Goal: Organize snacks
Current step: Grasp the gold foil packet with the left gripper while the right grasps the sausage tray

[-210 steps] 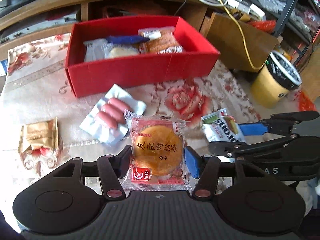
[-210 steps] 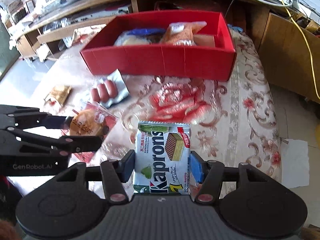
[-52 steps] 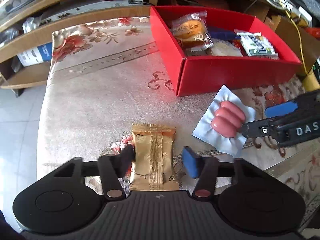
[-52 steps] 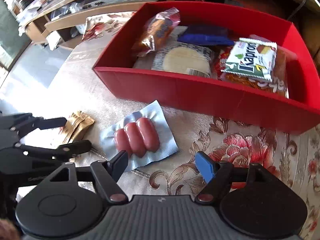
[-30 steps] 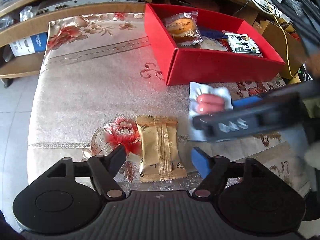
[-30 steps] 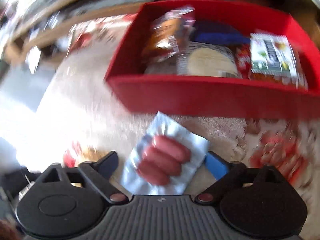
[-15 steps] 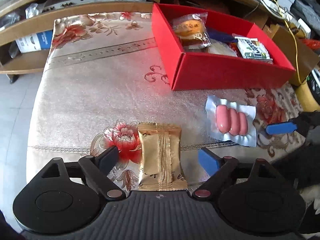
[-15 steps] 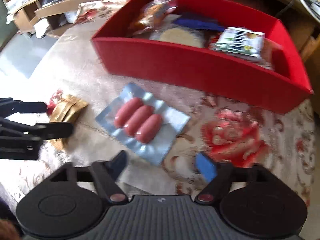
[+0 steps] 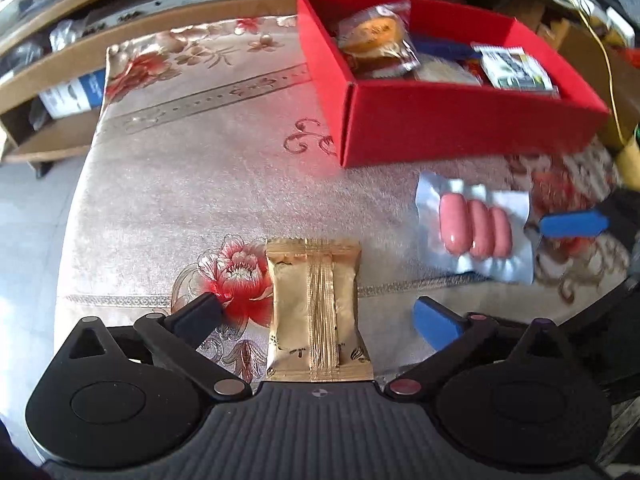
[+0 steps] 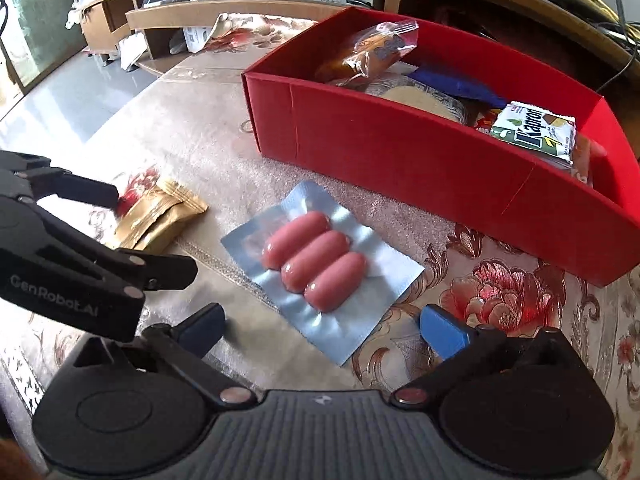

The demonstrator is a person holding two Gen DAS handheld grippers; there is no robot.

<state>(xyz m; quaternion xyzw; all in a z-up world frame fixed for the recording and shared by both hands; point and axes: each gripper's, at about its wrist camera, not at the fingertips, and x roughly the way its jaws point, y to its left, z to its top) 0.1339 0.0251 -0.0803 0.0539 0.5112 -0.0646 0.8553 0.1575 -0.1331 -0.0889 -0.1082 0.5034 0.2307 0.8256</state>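
A gold-wrapped snack (image 9: 312, 280) lies flat on the flowered cloth between the fingers of my left gripper (image 9: 316, 318). Its jaws are opening and neither pad touches the packet. A flat silvery pack of three pink sausages (image 10: 316, 264) lies just ahead of my right gripper (image 10: 322, 324), which is open and holds nothing. The red box (image 10: 400, 160) stands behind, holding a round cake in clear wrap (image 9: 376, 36), a Kaprons wafer (image 10: 532, 132) and other packets. The left gripper (image 10: 140, 234) also shows in the right wrist view, astride the gold snack (image 10: 160, 216).
The tablecloth (image 9: 192, 168) ends at the left over pale floor (image 9: 24, 216). Low wooden shelves (image 10: 224, 12) with boxes and papers run behind the table. Cables (image 9: 600, 40) hang past the box's far right corner.
Both grippers' jaws have spread wider. The right gripper has drawn back from the sausage pack, which now lies flat a little ahead of it. The gold snack has stayed put.
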